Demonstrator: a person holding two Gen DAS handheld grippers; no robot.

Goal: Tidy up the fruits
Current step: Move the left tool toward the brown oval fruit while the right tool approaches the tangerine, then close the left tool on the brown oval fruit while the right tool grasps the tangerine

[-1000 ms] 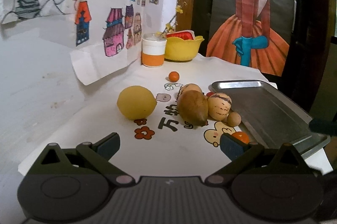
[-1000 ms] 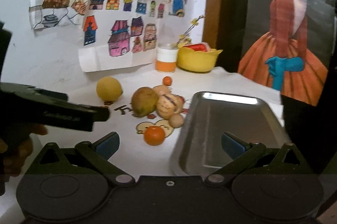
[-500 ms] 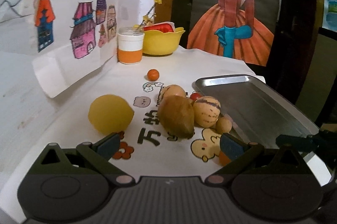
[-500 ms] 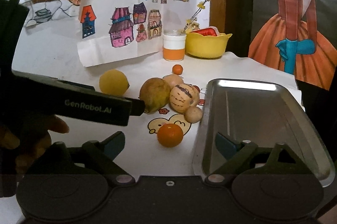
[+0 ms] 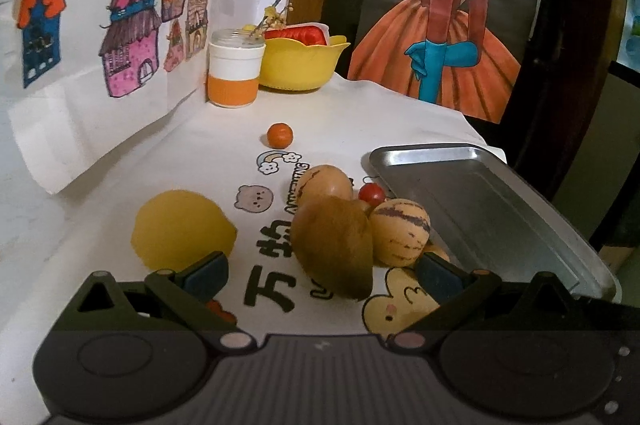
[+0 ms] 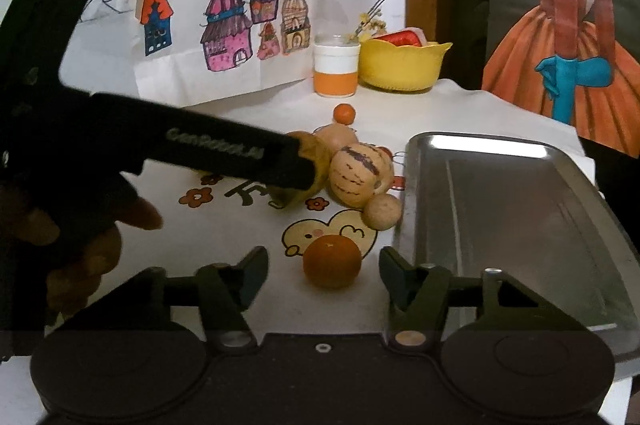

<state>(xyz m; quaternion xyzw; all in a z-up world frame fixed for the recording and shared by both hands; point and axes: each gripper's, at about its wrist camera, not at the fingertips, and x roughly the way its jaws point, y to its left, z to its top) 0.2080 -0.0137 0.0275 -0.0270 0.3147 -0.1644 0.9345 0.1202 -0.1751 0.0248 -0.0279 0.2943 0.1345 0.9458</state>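
Left gripper (image 5: pixel 322 275), fingers spread, has been advancing and is now flanking the brown pear (image 5: pixel 334 245), not yet gripping. Right gripper (image 6: pixel 323 271), also spread, has been narrowing and closing in on the orange (image 6: pixel 332 262). Both fruits are resting on the cloth (image 5: pixel 224 153) beside the smooth steel tray (image 6: pixel 504 209).

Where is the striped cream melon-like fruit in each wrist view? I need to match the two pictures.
Left wrist: striped cream fruit right of centre, beside the brown pear-shaped fruit.
Right wrist: striped cream fruit at centre, left of the tray.
Shared landmark: the metal tray, on the right in both.
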